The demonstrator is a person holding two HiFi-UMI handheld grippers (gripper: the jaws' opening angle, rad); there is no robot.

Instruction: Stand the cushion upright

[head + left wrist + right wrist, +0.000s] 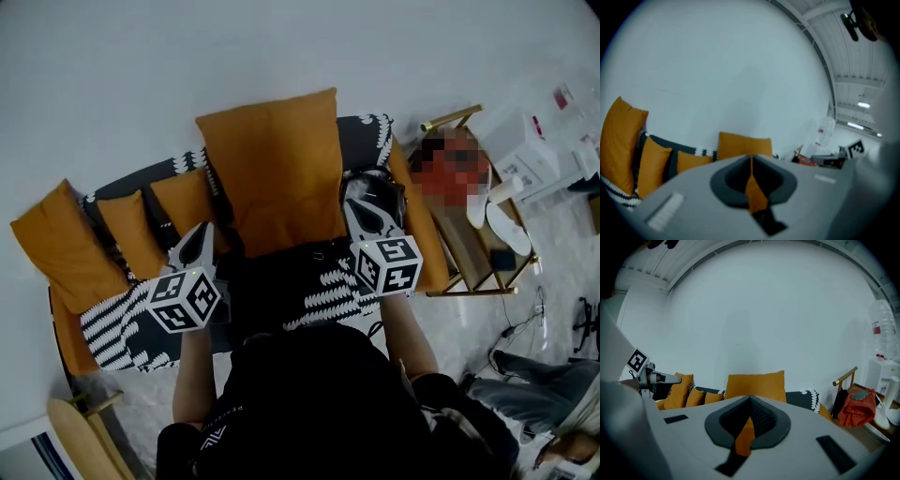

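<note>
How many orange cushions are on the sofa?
5. Big cushion in the middle; left cushion at the left end; two small cushions between them; right cushion at the right end, partly behind the right claw. Others may be hidden.

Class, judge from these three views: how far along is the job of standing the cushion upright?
Done: the large orange cushion already stands upright against the wall. In hand: the left gripper and right gripper are both shut, each pinching orange fabric at the cushion's sides. Left: let go and see whether it stays up.
</note>
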